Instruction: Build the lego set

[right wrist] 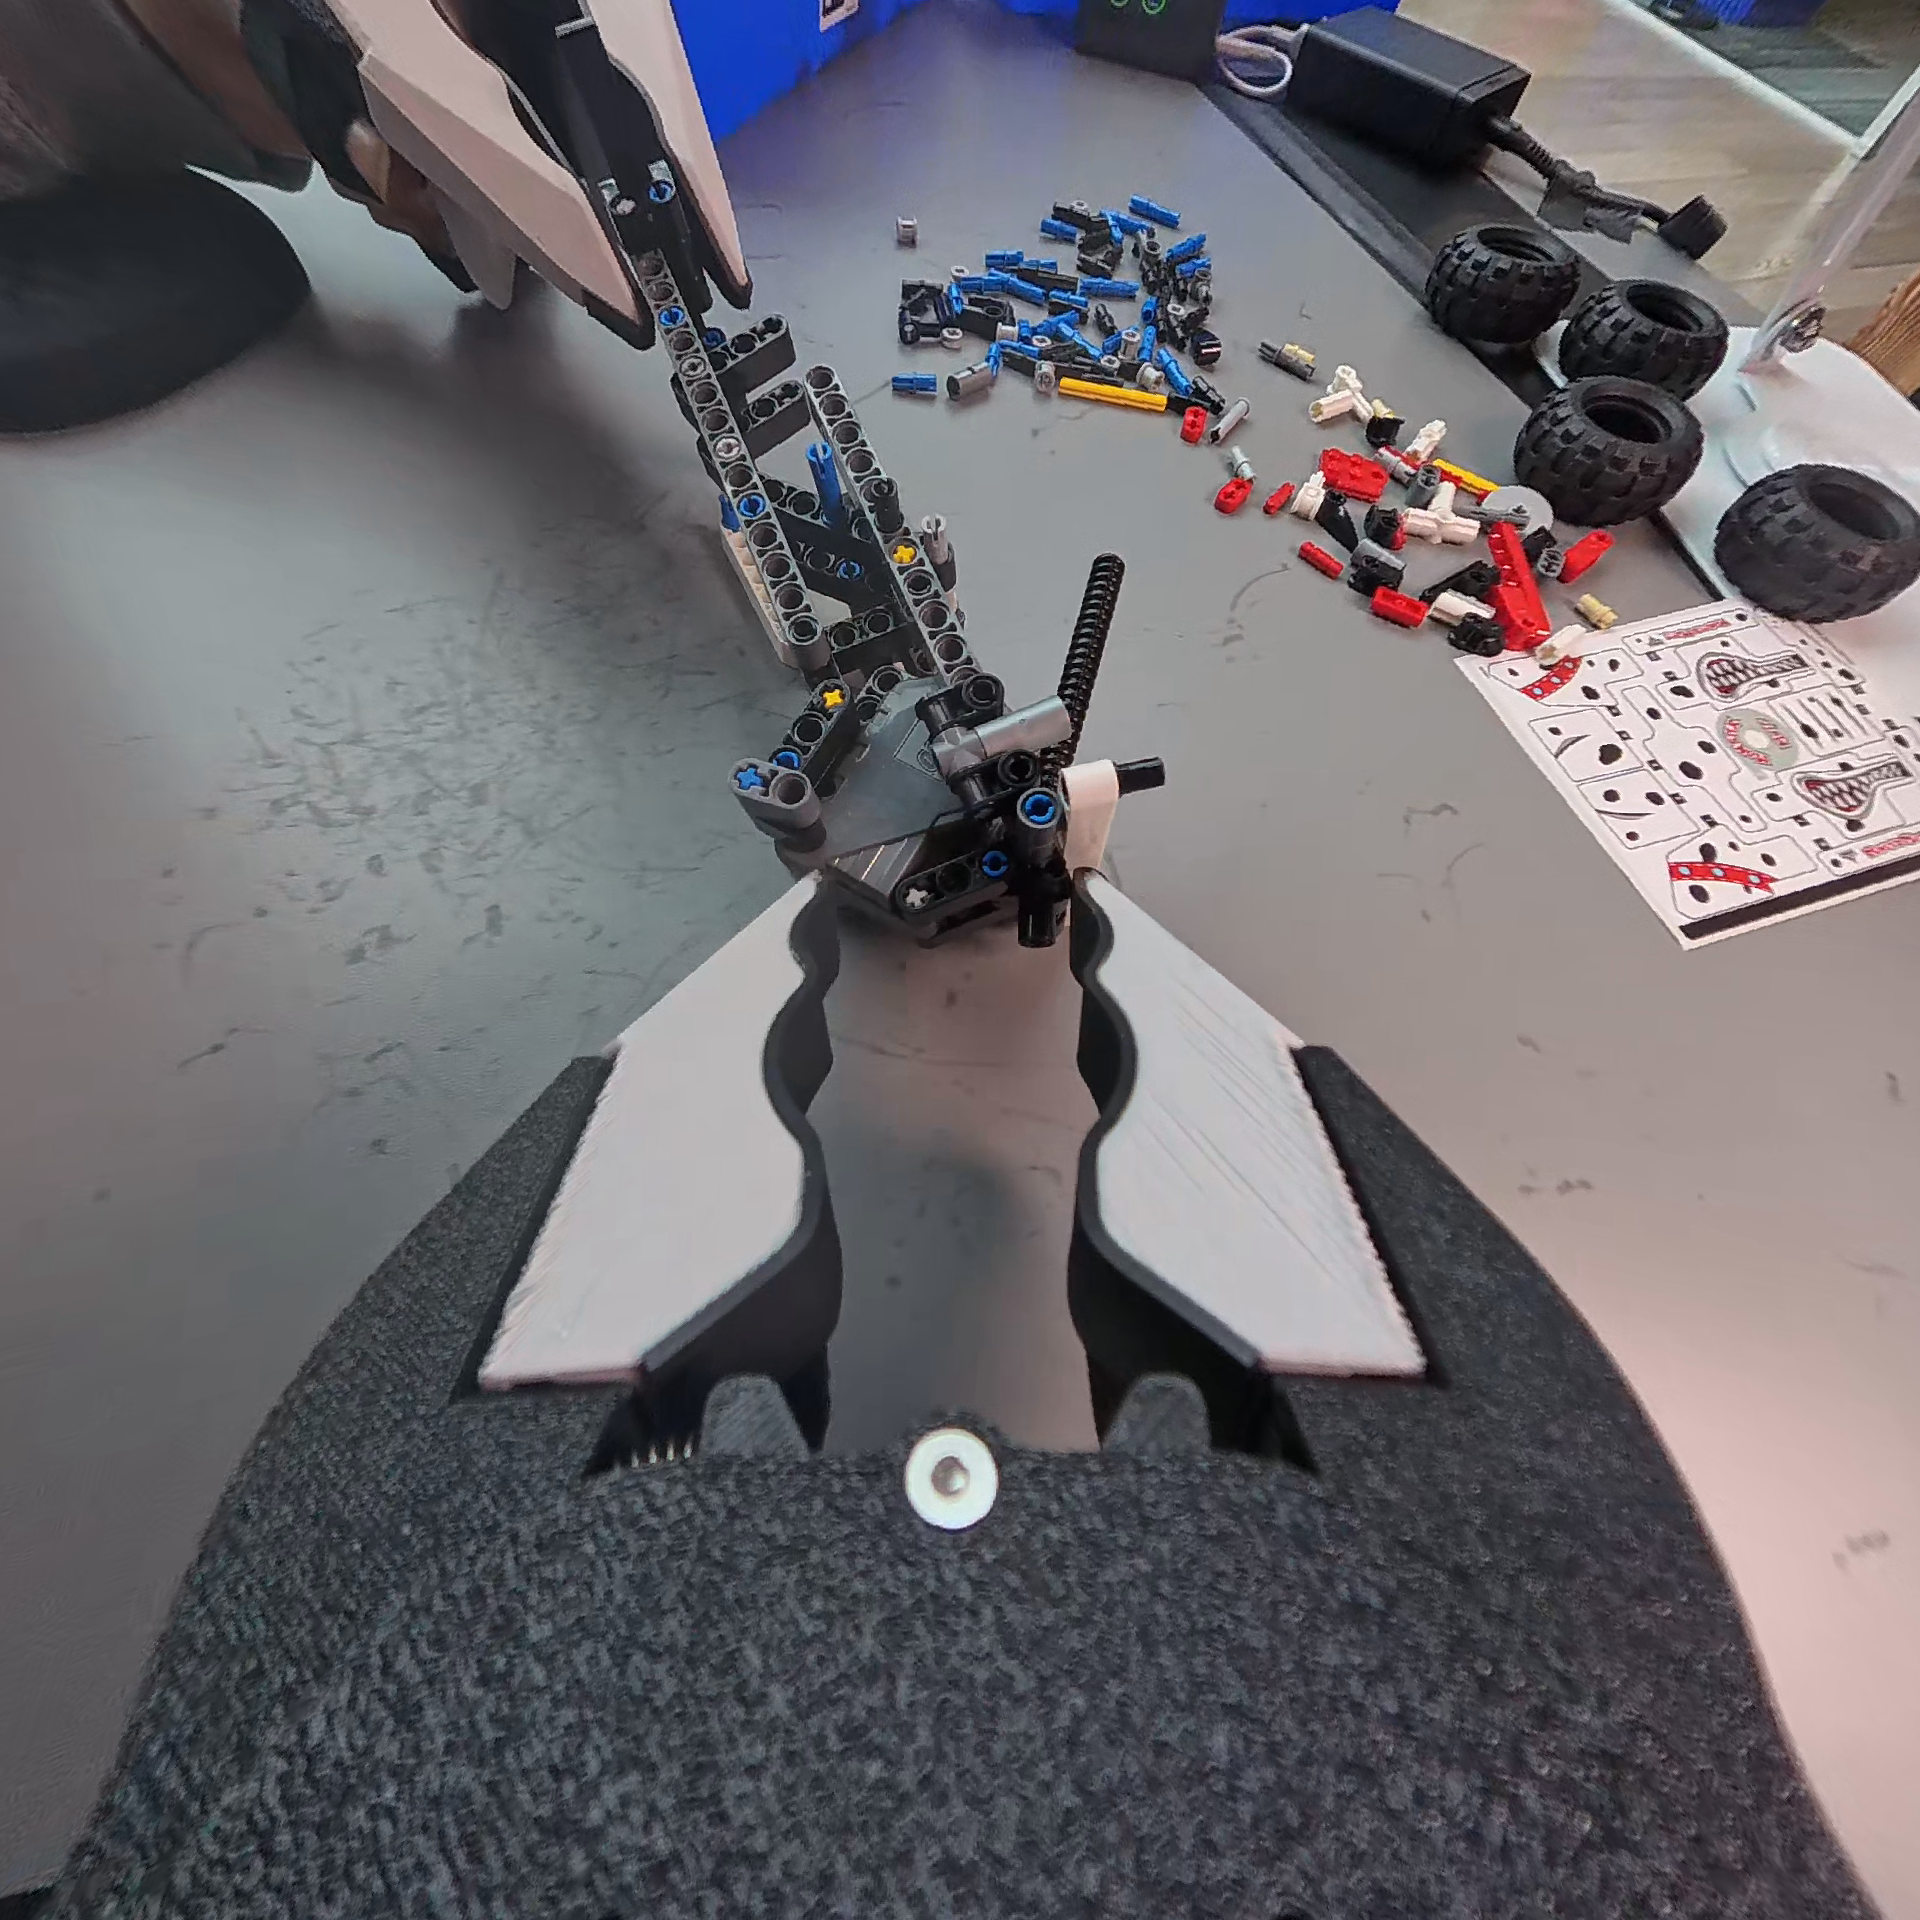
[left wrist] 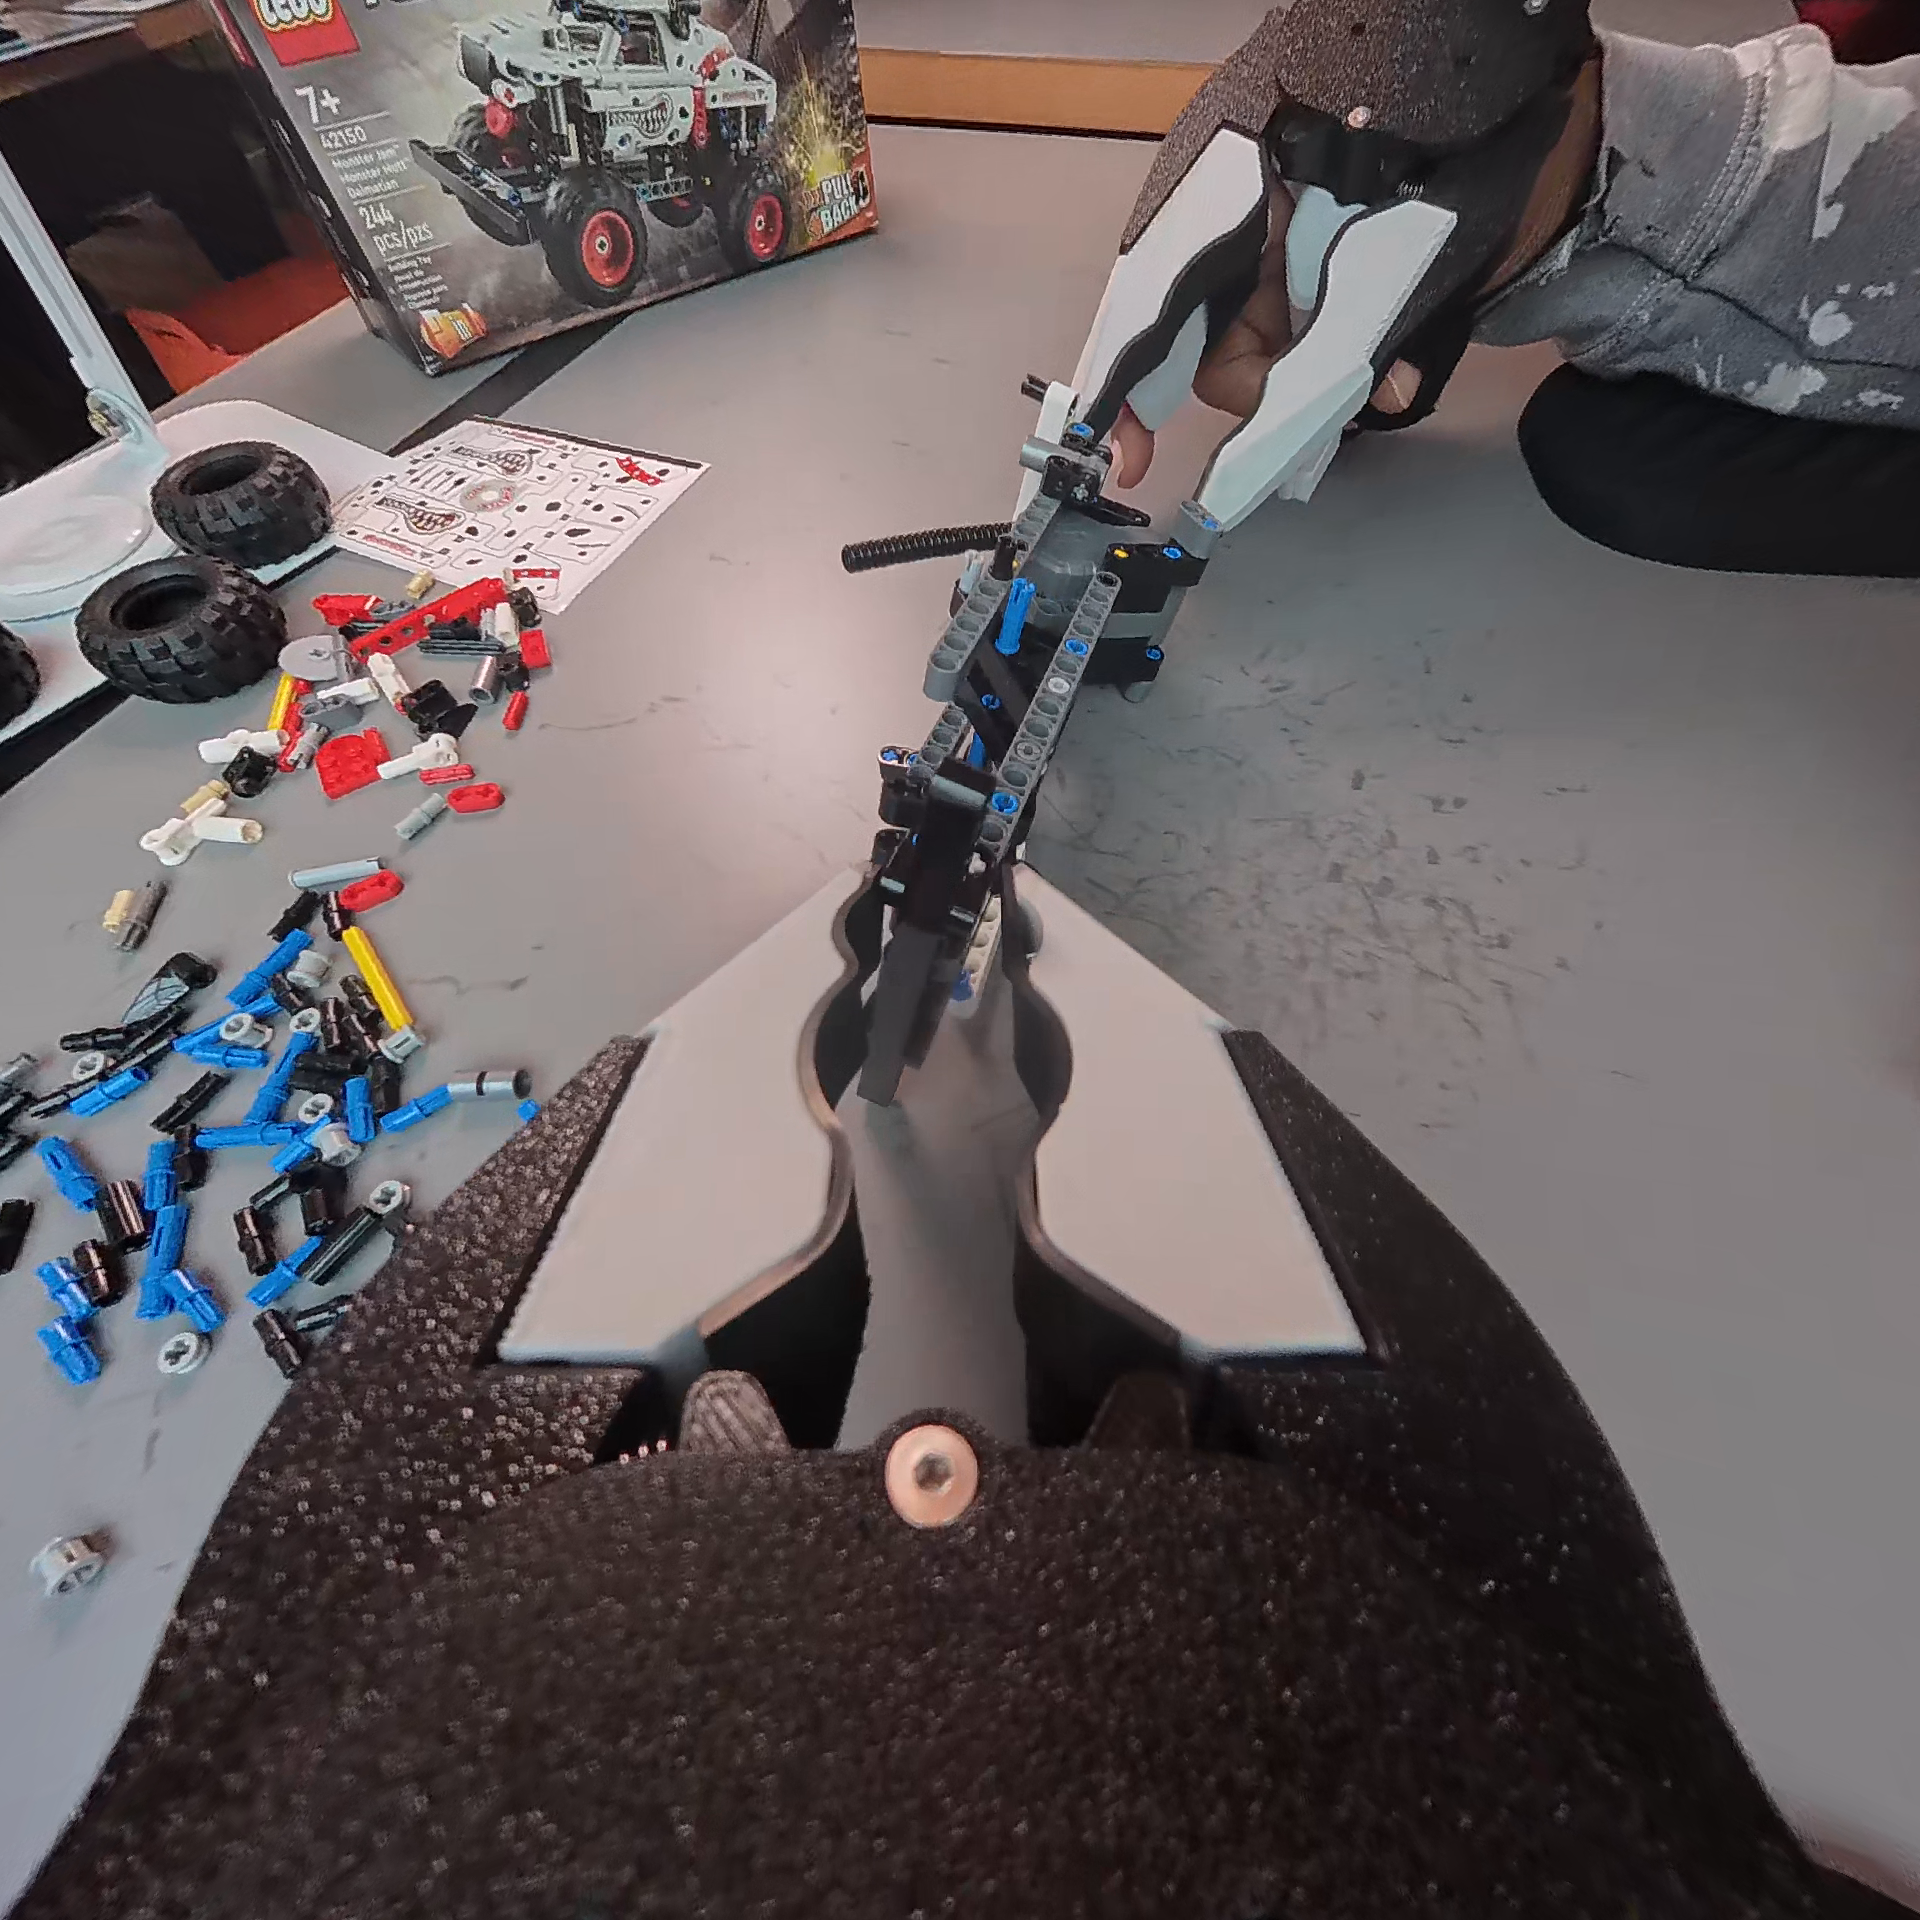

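A half-built Lego chassis point(left wrist: 1039, 665) of grey and black beams with blue pins lies tilted on the grey table point(left wrist: 1455, 935). My left gripper point(left wrist: 935, 894) is shut on its narrow near end and holds that end raised. It also shows in the right wrist view point(right wrist: 681, 301). The chassis point(right wrist: 831, 540) has a dark motor block at its wide end, which rests on the table. My right gripper point(right wrist: 948, 883) is open, with its tips on either side of that wide end. It also shows in the left wrist view point(left wrist: 1143, 478). A black ribbed hose point(right wrist: 1086, 644) sticks out near the motor block.
Loose blue and black pins point(left wrist: 260, 1091) and red and white parts point(left wrist: 416, 675) lie to the left. Beyond them are black tyres point(left wrist: 239, 499), a sticker sheet point(left wrist: 520, 509) and the set's box point(left wrist: 561, 156). A person's sleeve point(left wrist: 1714, 208) is at the top right. A black power adapter point(right wrist: 1403, 73) sits at the back. Tip to tip, the grippers are about 15 cm apart.
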Motion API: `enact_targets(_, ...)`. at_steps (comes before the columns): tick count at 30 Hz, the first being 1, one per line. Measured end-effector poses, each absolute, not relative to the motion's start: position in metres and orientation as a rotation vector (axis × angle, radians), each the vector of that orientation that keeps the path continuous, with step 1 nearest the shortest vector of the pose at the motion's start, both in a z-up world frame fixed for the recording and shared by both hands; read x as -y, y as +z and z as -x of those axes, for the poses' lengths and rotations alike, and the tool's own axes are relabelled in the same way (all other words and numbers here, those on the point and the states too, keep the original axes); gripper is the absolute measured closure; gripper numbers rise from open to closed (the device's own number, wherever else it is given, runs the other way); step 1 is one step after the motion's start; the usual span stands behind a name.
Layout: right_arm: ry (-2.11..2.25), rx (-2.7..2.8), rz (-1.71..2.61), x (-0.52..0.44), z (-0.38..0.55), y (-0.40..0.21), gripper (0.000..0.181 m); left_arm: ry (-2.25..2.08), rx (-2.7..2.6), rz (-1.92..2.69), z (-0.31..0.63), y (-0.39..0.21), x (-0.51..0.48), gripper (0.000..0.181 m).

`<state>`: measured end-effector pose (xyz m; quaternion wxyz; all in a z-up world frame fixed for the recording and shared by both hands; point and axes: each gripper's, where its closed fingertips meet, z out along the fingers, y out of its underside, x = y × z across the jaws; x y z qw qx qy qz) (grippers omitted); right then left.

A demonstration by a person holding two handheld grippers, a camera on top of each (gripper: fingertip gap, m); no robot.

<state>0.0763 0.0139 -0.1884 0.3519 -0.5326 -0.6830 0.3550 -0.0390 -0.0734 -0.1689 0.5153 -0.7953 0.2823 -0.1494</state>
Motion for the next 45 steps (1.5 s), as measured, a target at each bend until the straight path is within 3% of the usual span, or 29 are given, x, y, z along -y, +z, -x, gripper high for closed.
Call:
enact_targets(9, 0.932, 1.799, 1.355, -0.007, -0.079, -0.189, 0.138, -0.381, -0.727, 1.9, 0.038, -0.166, 0.081, 0.155)
enact_targets(16, 1.046, 1.738, 1.446, -0.003, -0.067, -0.18, 0.099, -0.414, -0.723, 1.899, 0.042, -0.161, 0.084, 0.15)
enact_targets(22, 0.807, 1.848, 1.305, 0.003, -0.054, -0.191, 0.106, -0.341, -0.821, 1.923, 0.035, -0.173, 0.088, 0.16)
enact_targets(25, 0.633, 1.843, 1.088, 0.002, -0.054, -0.187, 0.106, -0.457, -0.844, 1.922, 0.029, -0.172, 0.097, 0.144)
enact_targets(30, 0.289, 1.852, 0.724, 0.009, -0.066, -0.184, 0.118, -0.653, -0.775, 1.893, 0.023, -0.161, 0.104, 0.136)
enact_targets(35, 0.451, 1.932, 0.742, 0.036, -0.078, -0.183, 0.123, -0.596, -0.883, 1.984, 0.016, -0.184, 0.11, 0.141)
enact_targets(42, 0.988, 1.746, 1.015, 0.041, -0.086, -0.139, 0.108, -0.563, -0.864, 1.983, 0.023, -0.181, 0.106, 0.144)
enact_targets(45, 0.971, 1.745, 1.179, 0.022, -0.086, -0.155, 0.091, -0.536, -0.769, 1.97, 0.038, -0.173, 0.097, 0.139)
